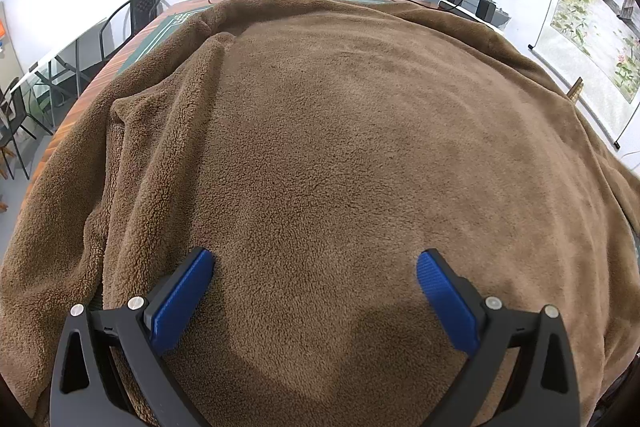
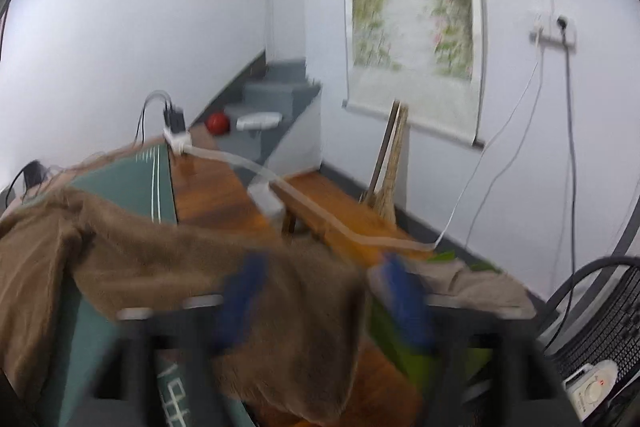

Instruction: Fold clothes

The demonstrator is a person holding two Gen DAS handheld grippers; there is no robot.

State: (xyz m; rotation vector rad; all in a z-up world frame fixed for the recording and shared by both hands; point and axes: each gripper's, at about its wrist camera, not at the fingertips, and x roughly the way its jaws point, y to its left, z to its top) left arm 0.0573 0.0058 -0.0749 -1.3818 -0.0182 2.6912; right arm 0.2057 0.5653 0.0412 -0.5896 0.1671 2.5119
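A brown fleece garment [image 1: 340, 147] lies spread over the tabletop [image 1: 132, 47] and fills nearly the whole left wrist view. Its broad body is smooth in the middle. Along its left side a long raised fold [image 1: 168, 131] runs from near the camera away toward the far edge, so the cloth's length seems to lie along the line of sight; which end is the collar or hem cannot be told. At the far left a strip of green mat [image 1: 176, 21] with pale lines shows past the fleece, over the wood-grain edge.

The left gripper [image 1: 314, 263] hovers low over the near part of the fleece with its blue fingers [image 1: 182, 303] spread wide apart and nothing between them; whether the tips touch the pile cannot be told.

The right wrist view is blurred. There a sleeve-like flap of the same garment [image 2: 224, 259] stretches sideways, from the bunched cloth at the left across to the right, and hangs down over the tabletop's corner. The right gripper [image 2: 324, 267] is by this flap, its blue fingers [image 2: 404, 307] apart, with fleece lying between them; the blur hides whether they pinch it.

Beyond, a white power strip [image 2: 178, 139] sits at the tabletop's far corner. A scroll painting [image 2: 412, 7] hangs on the white wall, a broom [image 2: 390, 179] leans under it, and a red ball [image 2: 217, 123] rests on grey steps [image 2: 280, 99].
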